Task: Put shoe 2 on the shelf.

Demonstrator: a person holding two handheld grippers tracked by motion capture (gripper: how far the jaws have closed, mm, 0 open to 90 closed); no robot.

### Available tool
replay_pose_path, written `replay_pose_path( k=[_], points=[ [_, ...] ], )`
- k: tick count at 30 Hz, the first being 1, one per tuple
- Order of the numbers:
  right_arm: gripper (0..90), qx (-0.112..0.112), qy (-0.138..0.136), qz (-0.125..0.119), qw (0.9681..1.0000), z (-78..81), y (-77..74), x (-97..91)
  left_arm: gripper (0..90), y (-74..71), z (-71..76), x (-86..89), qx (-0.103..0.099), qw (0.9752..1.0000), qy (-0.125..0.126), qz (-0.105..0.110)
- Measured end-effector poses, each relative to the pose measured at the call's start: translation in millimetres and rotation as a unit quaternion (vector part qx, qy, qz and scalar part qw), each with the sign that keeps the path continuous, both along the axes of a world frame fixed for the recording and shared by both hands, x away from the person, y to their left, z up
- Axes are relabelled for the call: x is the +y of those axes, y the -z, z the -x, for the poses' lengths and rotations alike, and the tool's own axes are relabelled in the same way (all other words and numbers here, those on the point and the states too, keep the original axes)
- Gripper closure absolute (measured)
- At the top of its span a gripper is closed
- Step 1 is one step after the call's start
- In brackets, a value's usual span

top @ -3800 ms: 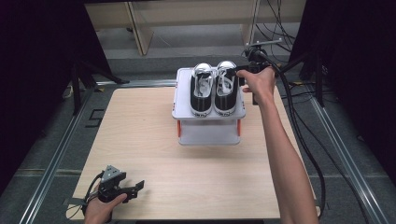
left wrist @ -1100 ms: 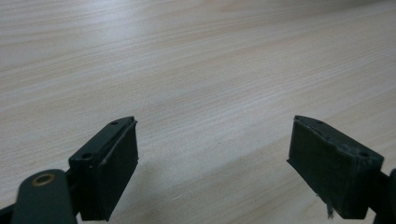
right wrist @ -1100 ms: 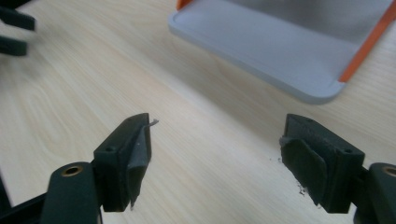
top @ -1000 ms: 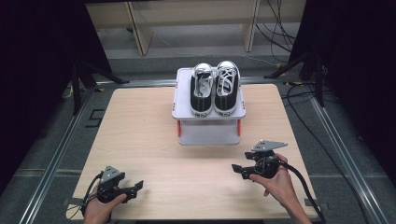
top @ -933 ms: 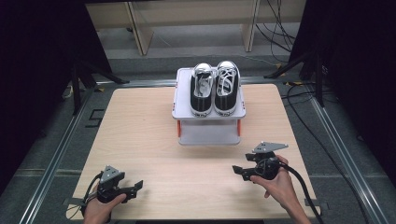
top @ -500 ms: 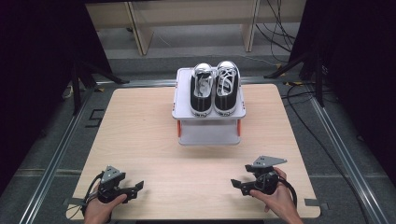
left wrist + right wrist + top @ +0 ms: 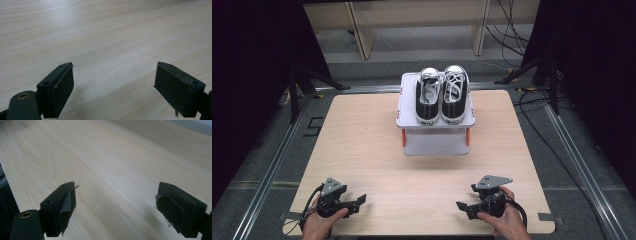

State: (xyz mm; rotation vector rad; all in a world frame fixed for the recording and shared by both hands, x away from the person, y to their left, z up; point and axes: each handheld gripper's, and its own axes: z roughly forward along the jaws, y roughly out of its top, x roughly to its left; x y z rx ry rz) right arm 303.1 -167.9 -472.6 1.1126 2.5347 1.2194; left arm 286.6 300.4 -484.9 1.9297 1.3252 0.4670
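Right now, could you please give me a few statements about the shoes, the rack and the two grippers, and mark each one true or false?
1. Both shoes sit side by side on top of the rack. True.
2. The right gripper holds a shoe. False: its jaws are open with nothing between them.
3. The left gripper is open over bare table. True.
4. The shoes are red. False: they are black with white toe caps and laces.
5. The rack stands at the table's near edge. False: it stands toward the far edge.

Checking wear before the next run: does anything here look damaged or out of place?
Yes: the right gripper's pads are peeling, edges frayed and lifting off the jaws. The two sneakers sit neatly side by side on the small shelf.
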Motion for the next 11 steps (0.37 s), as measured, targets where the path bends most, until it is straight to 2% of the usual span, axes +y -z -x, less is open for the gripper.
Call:
replay_pose_path(
  k=[2, 4, 6, 8, 11],
  points=[
    [17.2, -0.009, -0.01, 0.001, 0.9999, -2.0, 1.5, 0.1, 15.3, 0.0, 0.1, -0.2, 0.001, 1.0, -0.001, 0.005],
    [17.2, -0.008, -0.01, 0.006, 0.9999, -2.0, 1.5, 0.4, 15.3, 0.2, -0.1, 0.0, 0.001, 1.0, 0.0, 0.004],
    [17.2, 0.002, 0.0, 0.004, 1.0, -0.5, 0.2, 0.8, 15.3, 0.0, 0.0, -0.1, 0.001, 1.0, 0.0, 0.004],
    [17.2, -0.01, -0.002, 0.008, 0.9999, -1.5, 0.1, 0.0, 15.3, 0.2, -0.1, -0.2, 0.001, 1.0, 0.0, 0.004],
    [17.3, -0.011, -0.002, 0.008, 0.9999, -2.0, 0.2, -0.3, 15.3, 0.2, -0.2, -0.1, 0.001, 1.0, 0.0, 0.003]
  ],
)
